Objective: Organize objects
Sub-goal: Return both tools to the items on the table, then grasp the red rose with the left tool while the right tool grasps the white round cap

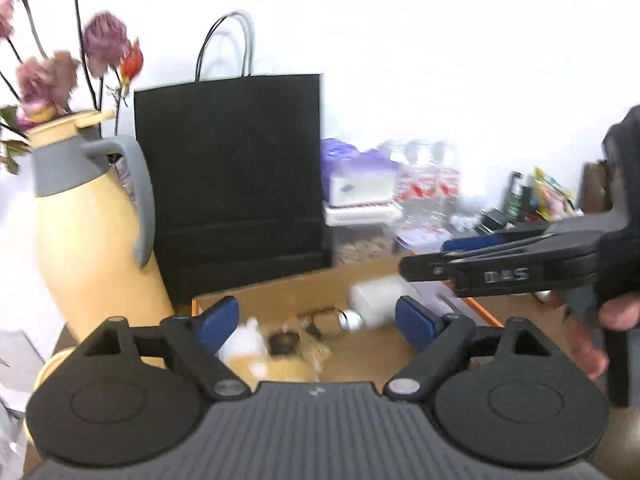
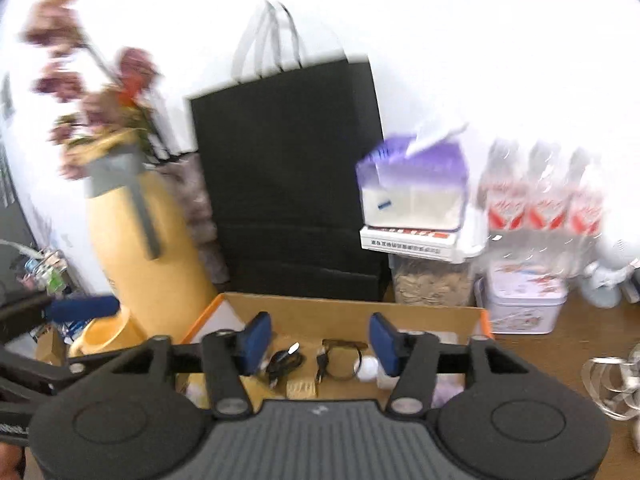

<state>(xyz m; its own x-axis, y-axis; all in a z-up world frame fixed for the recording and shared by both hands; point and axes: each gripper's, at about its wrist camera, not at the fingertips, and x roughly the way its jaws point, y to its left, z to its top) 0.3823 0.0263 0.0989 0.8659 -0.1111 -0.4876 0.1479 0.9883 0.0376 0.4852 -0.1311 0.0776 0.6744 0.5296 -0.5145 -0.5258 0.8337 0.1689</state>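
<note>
Your right gripper [image 1: 436, 258] reads "DAS"; other labels blur. Both grippers gape empty, the left gripper [image 1: 316, 320] wider, above the cardboard box [image 2: 352, 308] of cables [image 2: 282, 360]. Black bag [image 2: 288, 176] and yellow thermos [image 1: 96, 236] stand just beyond.

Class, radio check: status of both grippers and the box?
Left gripper open, empty. Right gripper open, empty. Box holds cables, small items. Nothing blocking.

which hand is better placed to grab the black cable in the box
Right, probably. The right tongs are open and empty, and the black cable lies in the cardboard box just ahead between their tips. The left tongs, also open, frame blurrier clutter with the cable less clear.
</note>
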